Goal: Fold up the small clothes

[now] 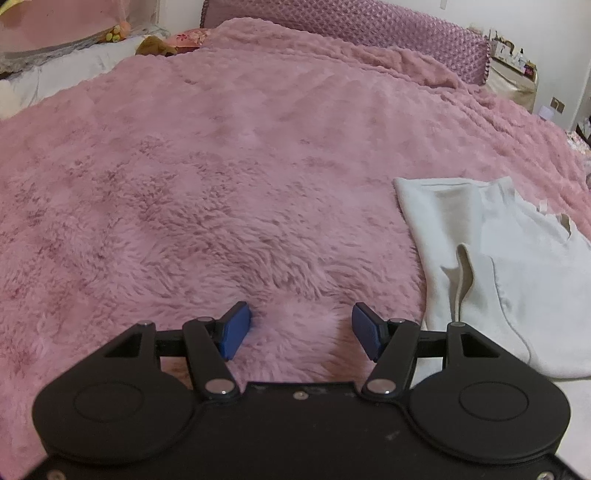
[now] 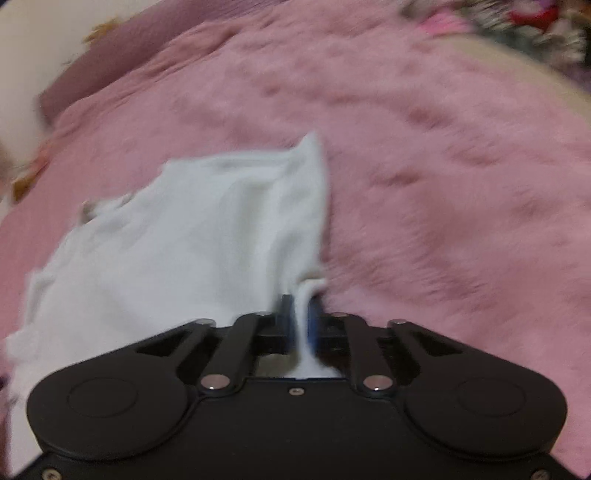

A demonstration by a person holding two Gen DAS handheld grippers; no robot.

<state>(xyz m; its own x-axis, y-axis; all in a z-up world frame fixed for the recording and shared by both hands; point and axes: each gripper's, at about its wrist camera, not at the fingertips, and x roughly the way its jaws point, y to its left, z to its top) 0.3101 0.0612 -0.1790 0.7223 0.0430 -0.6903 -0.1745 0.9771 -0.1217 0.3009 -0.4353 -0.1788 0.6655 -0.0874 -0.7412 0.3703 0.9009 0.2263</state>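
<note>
Covering the whole work surface is one fluffy pink blanket (image 1: 221,177), spread over a bed. One quilted purple headboard (image 1: 369,29) runs along the far edge, with pale wall behind it. At the far left corner sit cushions and soft toys (image 1: 155,42), too small to count. A cluttered bedside unit (image 1: 513,70) stands at the far right.

One garment observed: a white small top (image 1: 480,258), lying on the blanket to the right of the left gripper (image 1: 301,328), apart from it. That gripper's two blue pads (image 1: 234,330) are spread wide over bare blanket, holding nothing.

The right gripper (image 2: 301,314) is pressed together on a bunched edge of the white small top (image 2: 192,240), cloth passing between its fingers. The right wrist view is motion-blurred; finer detail cannot be told.
</note>
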